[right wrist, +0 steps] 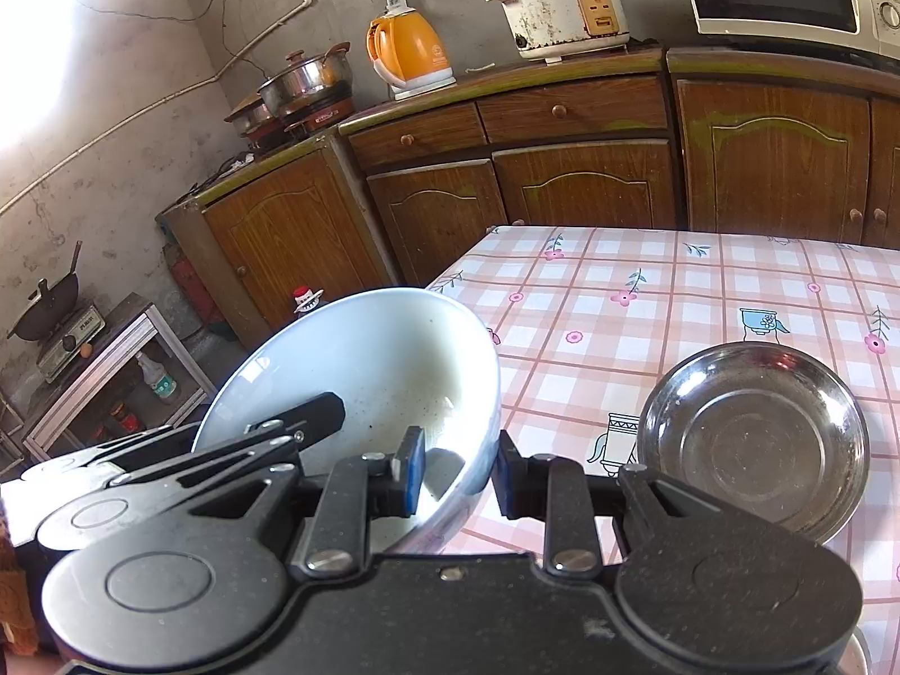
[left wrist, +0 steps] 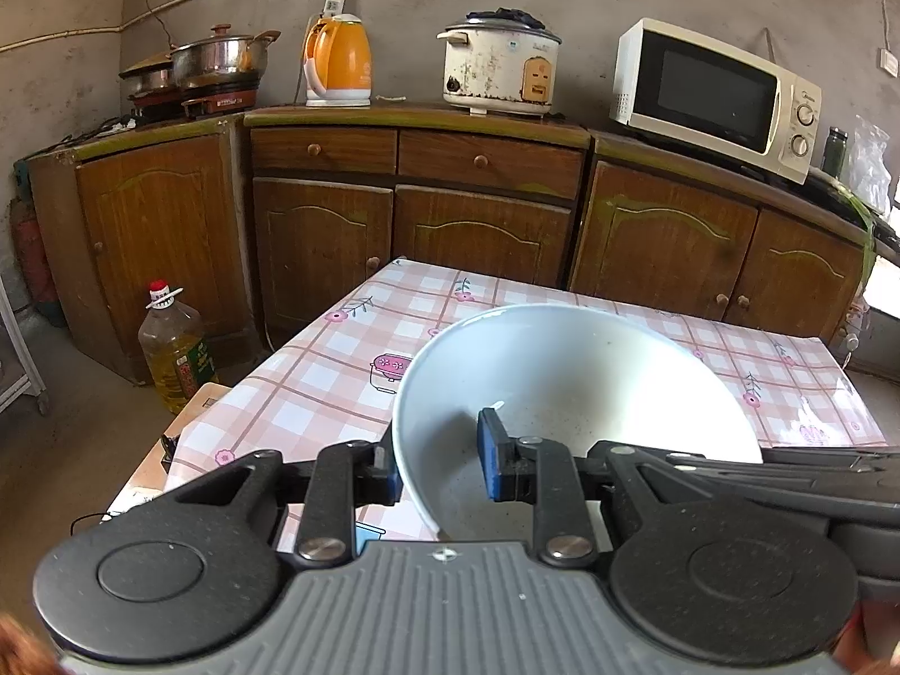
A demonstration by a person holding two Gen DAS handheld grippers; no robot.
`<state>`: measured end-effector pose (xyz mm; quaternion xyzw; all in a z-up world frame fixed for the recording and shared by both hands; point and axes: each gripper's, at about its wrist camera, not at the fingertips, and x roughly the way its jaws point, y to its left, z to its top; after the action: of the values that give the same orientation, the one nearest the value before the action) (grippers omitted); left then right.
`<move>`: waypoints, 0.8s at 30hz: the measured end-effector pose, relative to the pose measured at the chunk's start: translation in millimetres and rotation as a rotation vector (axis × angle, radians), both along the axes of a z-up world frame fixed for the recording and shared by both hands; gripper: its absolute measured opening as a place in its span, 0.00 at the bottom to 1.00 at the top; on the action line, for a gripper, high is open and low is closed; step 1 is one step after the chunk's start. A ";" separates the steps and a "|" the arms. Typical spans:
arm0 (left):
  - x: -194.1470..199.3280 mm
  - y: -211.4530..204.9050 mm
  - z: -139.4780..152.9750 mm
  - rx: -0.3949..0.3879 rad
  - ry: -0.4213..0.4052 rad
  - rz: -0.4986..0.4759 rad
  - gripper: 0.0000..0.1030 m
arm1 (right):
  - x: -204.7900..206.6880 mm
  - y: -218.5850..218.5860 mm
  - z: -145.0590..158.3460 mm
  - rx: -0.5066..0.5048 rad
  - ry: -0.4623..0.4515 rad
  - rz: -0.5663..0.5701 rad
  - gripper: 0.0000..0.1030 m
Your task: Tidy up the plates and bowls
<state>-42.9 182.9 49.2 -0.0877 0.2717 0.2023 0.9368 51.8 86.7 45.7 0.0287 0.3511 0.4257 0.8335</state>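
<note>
The left claw (left wrist: 441,464) is clamped on the rim of a white bowl (left wrist: 568,371): one blue pad is seen inside the bowl and the other outside, against its wall. The right claw (right wrist: 458,475) is clamped on the same white bowl (right wrist: 371,360) at another part of the rim, again with one pad inside and one outside. The bowl is thus gripped from two sides and is tilted, its opening turned toward the cameras. It is held over the near part of the table (right wrist: 647,281); whether its base touches the table cannot be told. In the right wrist view, the arm of the left claw is seen reaching into the bowl from the left side.

Just to the right of the white bowl, a metal bowl (right wrist: 754,439) is standing upright on the table, apart from the white one. The table is covered with a pink checked cloth (left wrist: 349,360) printed with flowers.

Behind the bowl, past the far edge of the table, a row of brown wooden cabinets (left wrist: 416,214) is seen. On top of them an orange kettle (left wrist: 337,59), a white rice cooker (left wrist: 498,64), a microwave oven (left wrist: 714,95) and a steel pot (left wrist: 216,59) are placed. To the left of the bowl, on the floor beside the cabinets, a bottle of oil (left wrist: 174,351) is standing.
</note>
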 end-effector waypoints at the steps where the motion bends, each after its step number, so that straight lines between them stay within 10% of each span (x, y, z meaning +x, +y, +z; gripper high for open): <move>1: -0.6 -0.8 -0.5 0.000 0.001 -0.003 0.25 | -0.2 -1.8 -0.6 0.000 0.002 -0.001 0.31; 24: -6.6 -17.7 -3.7 -0.008 0.003 -0.035 0.25 | -10.0 -27.7 -3.5 0.002 -0.003 -0.024 0.31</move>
<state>-49.5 165.2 45.6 -0.0863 0.2752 0.1851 0.9394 41.8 59.0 42.2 0.0330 0.3492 0.4161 0.8389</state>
